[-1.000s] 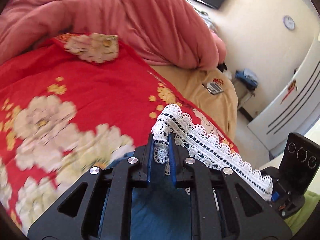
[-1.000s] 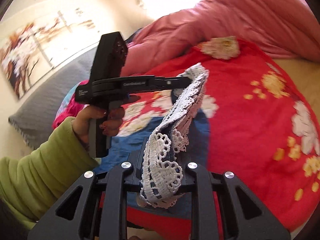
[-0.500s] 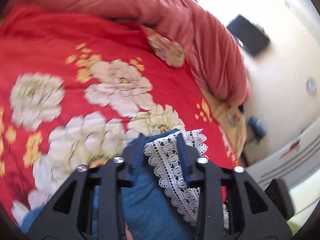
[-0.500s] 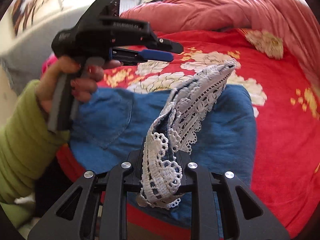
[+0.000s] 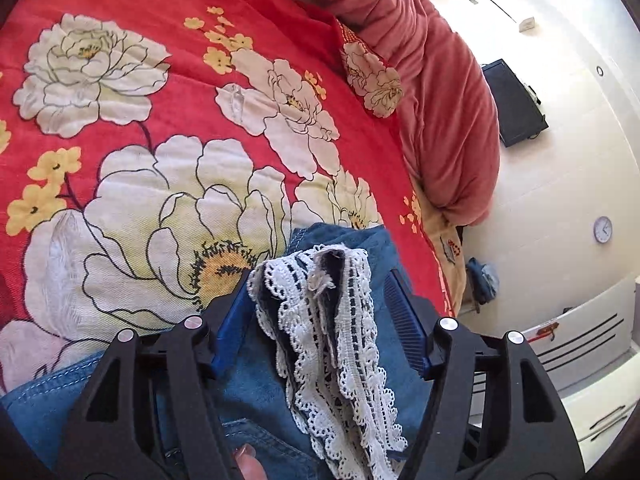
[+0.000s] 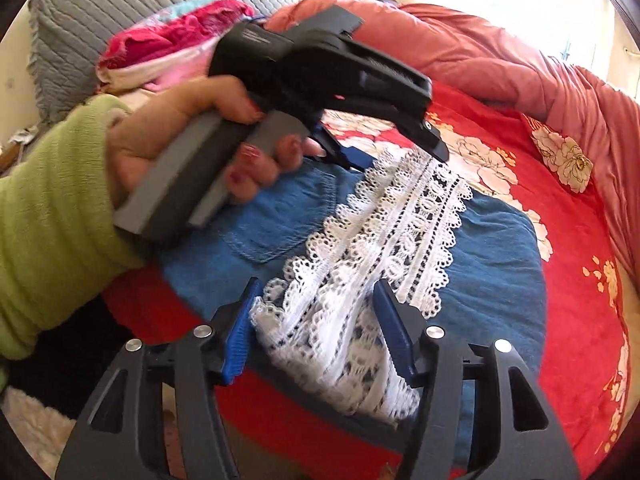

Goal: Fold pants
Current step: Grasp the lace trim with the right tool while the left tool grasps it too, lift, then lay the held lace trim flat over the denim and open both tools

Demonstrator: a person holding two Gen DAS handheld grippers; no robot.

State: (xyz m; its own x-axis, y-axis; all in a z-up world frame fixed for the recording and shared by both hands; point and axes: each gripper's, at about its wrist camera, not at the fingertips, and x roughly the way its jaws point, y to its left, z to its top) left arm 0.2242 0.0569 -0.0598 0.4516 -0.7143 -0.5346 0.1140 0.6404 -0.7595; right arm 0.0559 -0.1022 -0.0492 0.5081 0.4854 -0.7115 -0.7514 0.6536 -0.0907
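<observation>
One pair of pants (image 6: 492, 264) — blue denim, lying doubled over on the red flowered bedspread (image 5: 132, 80), near the bed's front edge. The lace hem (image 6: 400, 232) lies across the top of the denim, over the back pocket (image 6: 280, 220); probably the leg ends were brought up onto the seat half so the fold halves the length.

Two tongs at work, one on each end of the lace hem. Left gripper (image 5: 320, 320): jaws opening, blue pads clear of the bunched lace that sits between them, one pad maybe just brushing it. Right gripper (image 6: 316, 320): jaws likewise opening, lace between them but no pad pressing. My reading — the hem is being let go so it settles flat where it is laid.

In the right wrist view, one hand (image 6: 192, 132) in a green sleeve (image 6: 48, 216) holds the left tool's handle, angled down at the hem's far end.

Beyond: one pink duvet (image 6: 500, 52) heaped at the back, one grey quilted pillow (image 6: 120, 4), one bundle of pink clothes (image 6: 168, 48), one wall clock (image 5: 603, 229), one dark screen (image 5: 512, 108).
</observation>
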